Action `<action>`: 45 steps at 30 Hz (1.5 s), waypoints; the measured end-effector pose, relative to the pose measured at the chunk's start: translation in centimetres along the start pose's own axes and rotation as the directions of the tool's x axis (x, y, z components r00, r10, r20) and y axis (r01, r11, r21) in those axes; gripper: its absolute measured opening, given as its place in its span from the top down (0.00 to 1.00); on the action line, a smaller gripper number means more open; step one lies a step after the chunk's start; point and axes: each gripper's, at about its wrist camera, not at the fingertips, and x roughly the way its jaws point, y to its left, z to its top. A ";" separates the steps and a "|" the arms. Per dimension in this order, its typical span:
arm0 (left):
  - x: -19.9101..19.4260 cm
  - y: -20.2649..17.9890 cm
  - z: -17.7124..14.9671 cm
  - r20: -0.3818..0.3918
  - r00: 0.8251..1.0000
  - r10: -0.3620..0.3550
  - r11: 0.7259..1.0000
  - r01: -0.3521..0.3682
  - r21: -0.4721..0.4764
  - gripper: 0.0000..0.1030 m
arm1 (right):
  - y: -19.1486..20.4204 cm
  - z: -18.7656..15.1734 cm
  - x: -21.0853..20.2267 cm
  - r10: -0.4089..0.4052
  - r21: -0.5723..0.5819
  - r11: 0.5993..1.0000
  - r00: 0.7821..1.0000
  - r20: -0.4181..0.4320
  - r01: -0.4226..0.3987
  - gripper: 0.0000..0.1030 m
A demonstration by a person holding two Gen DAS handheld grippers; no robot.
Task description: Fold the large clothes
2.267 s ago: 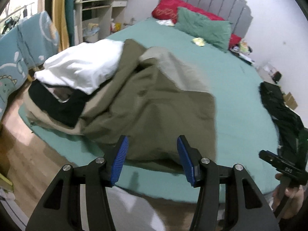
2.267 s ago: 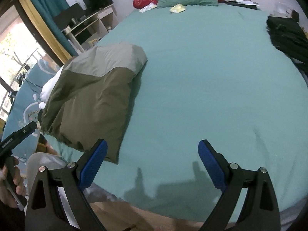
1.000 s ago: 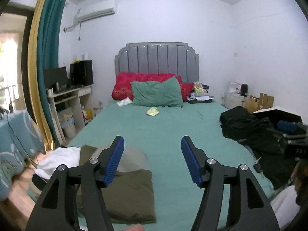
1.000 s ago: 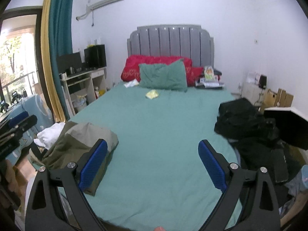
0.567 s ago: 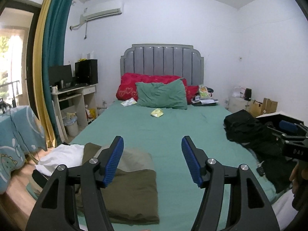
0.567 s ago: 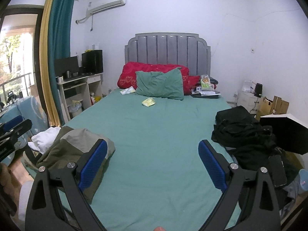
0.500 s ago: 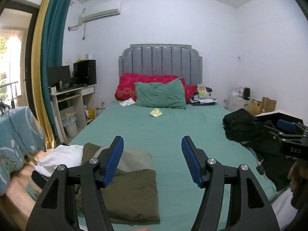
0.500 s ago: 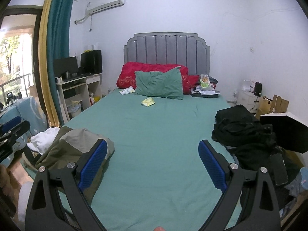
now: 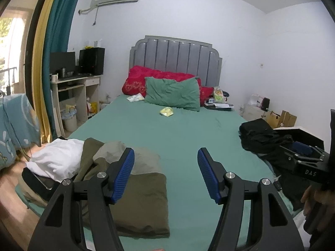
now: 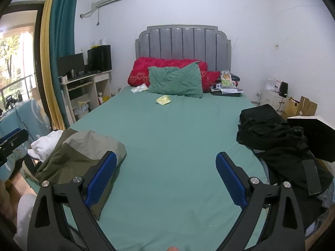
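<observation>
A folded olive and grey jacket (image 9: 144,190) (image 10: 83,146) lies on top of a pile at the near left corner of the green bed (image 9: 184,138) (image 10: 180,129), beside a white garment (image 9: 56,159) (image 10: 46,142). A heap of black clothes (image 9: 261,138) (image 10: 276,138) sits at the bed's right edge. My left gripper (image 9: 165,163) hangs open above the bed's near end, nothing between its blue pads. The right gripper (image 10: 165,165) is open wider and just as empty. The right gripper (image 9: 301,159) also shows at the far right of the left wrist view, a hand (image 9: 309,196) under it.
Red and green pillows (image 9: 171,92) lean on the grey headboard (image 10: 184,41), with small packets (image 10: 163,100) near them. A desk (image 9: 75,92) with a monitor stands left by teal and yellow curtains (image 10: 60,41). Boxes and a nightstand (image 10: 293,100) fill the right corner.
Both grippers rose from looking down at the jacket to facing the whole bed, then sank a little. The left gripper rolled slightly. Jaws stayed open and empty throughout.
</observation>
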 end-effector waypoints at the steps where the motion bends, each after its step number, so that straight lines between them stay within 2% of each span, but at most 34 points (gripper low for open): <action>1: 0.0 0.0 -0.1 -0.001 1.000 0.000 1.000 0.000 0.000 0.36 | 0.1 -0.1 0.1 0.002 -0.003 1.000 1.000 -0.005 -0.002 0.08; 45: 0.2 -0.3 0.1 -0.011 1.000 0.009 1.000 -0.009 -0.002 0.36 | 0.5 -0.8 0.8 0.012 0.000 1.000 1.000 -0.027 -0.012 0.08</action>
